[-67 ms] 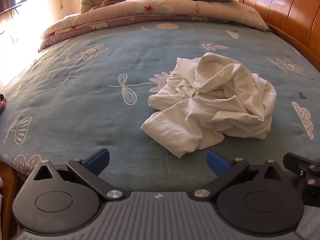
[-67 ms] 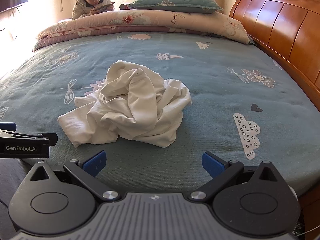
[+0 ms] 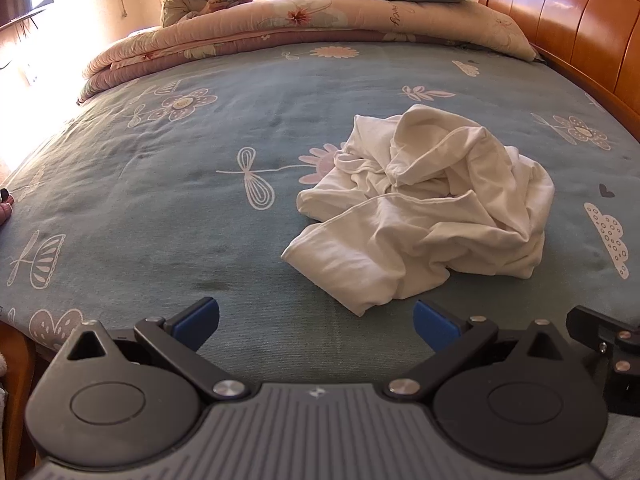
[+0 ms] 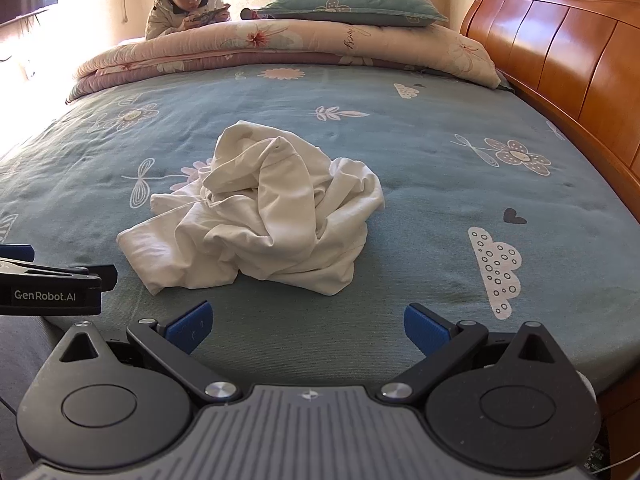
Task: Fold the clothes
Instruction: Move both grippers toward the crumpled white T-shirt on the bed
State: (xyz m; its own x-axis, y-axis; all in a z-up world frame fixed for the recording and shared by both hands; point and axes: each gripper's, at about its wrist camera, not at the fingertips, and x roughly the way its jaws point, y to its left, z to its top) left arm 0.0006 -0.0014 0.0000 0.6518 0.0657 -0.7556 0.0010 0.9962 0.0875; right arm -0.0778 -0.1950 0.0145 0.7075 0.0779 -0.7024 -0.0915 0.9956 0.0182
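Cloth, white and crumpled [image 3: 432, 208], lies in a heap on the bed [image 3: 160, 208] ahead of my fingers, untouched. From my left fingers [image 3: 316, 320] it sits forward and to the right, its nearest corner just beyond the right blue pad [image 3: 434, 324]. From my right fingers [image 4: 308, 322] the heap [image 4: 264, 216] sits forward and a little left. Both pairs stand spread wide, gripping nothing, low over the blue flowered sheet. Far beyond lie a folded quilt [image 4: 320, 46] and a pillow [image 4: 352, 4]; a wooden headboard [image 4: 560, 40] runs along the right.
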